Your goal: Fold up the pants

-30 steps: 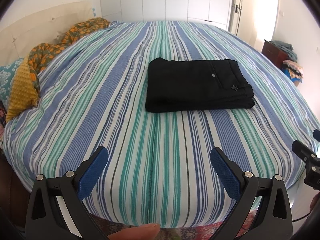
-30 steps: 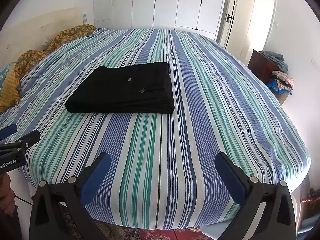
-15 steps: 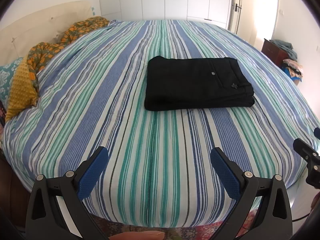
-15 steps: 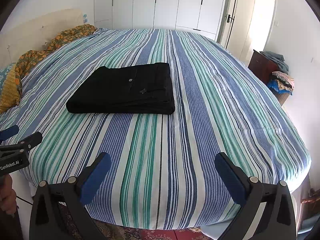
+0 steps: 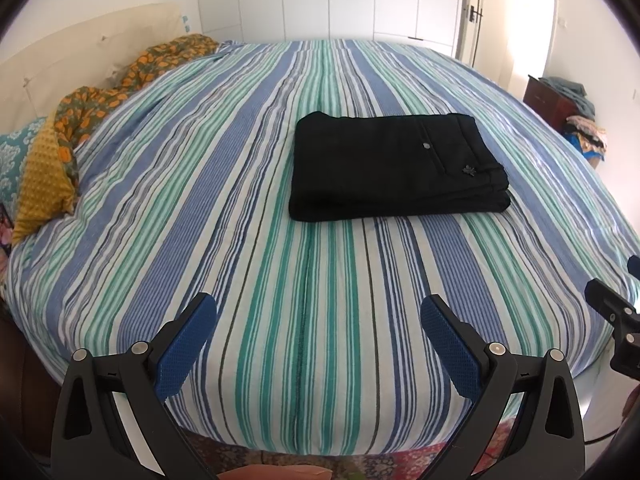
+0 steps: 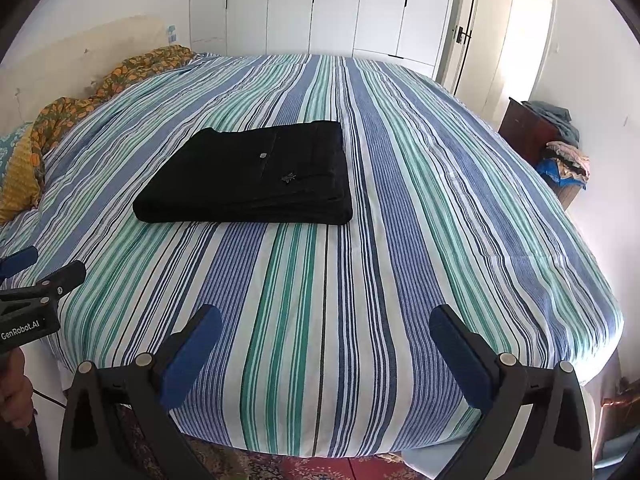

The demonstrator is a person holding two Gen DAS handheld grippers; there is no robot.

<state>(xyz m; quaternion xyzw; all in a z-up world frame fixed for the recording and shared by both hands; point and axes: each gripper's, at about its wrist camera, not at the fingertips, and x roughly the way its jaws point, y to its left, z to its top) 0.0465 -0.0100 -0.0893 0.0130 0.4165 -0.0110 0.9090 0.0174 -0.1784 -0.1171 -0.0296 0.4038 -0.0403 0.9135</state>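
Evidently little risk remains: pants (image 5: 396, 168) lie folded mid-bed (image 5: 280, 280), left gripper (image 5: 318, 320) and right gripper (image 6: 326, 330) spread empty at the near edge; any re-grab could disturb the stacked layers.

Daylight floods my feeds from the overexposed doorway (image 5: 532, 12) at far right, washing the white wardrobes (image 6: 340, 8). Focus is sharp throughout; fisheye distortion bows the striped bedspread (image 5: 280, 280), and black vignetting rings both frames' corners.
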